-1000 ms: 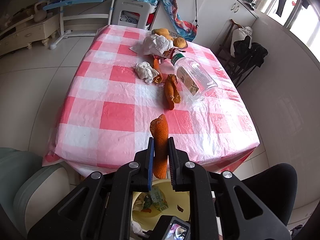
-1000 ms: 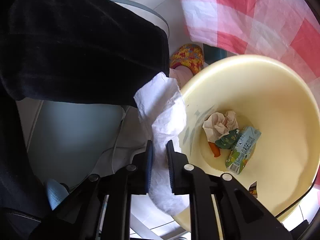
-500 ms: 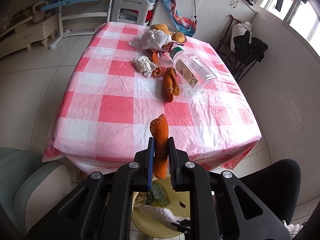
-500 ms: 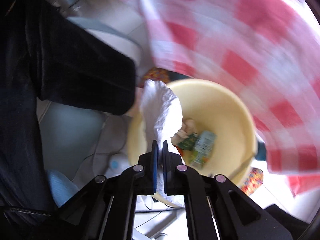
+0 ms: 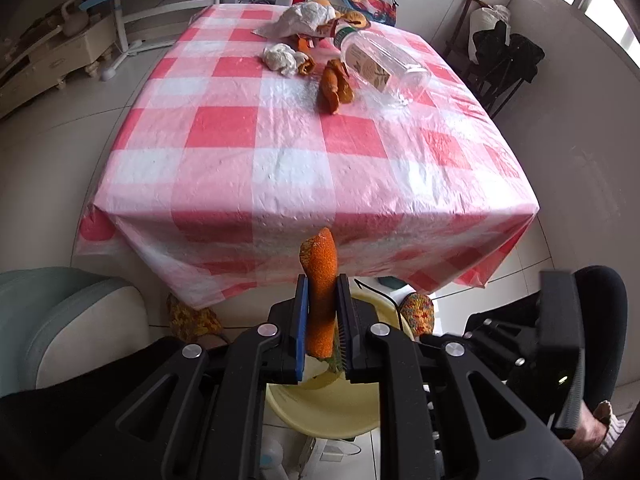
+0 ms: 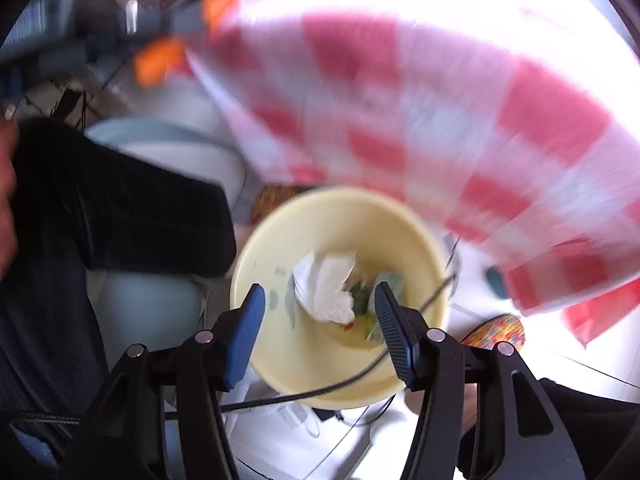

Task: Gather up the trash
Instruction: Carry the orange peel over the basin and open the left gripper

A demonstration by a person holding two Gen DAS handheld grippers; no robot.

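My left gripper is shut on a long strip of orange peel that stands upright between the pads, just in front of the table's near edge and above the yellow bin. My right gripper hangs above the same yellow bin with its jaws opening and nothing between them. The white tissue lies loose inside the bin beside a green carton. On the table's far half lie more orange peel, a crumpled tissue, a clear plastic bottle on its side and a white bag.
The table carries a pink-and-white checked cloth that hangs over the near edge. A pale green chair stands at the left. A person's dark trouser leg and colourful knitted slippers flank the bin. A thin black cable crosses it.
My right gripper has opened and risen, and the white tissue it held has dropped into the bin. My left gripper, still holding the peel, has drawn back from the table and lowered toward the bin.
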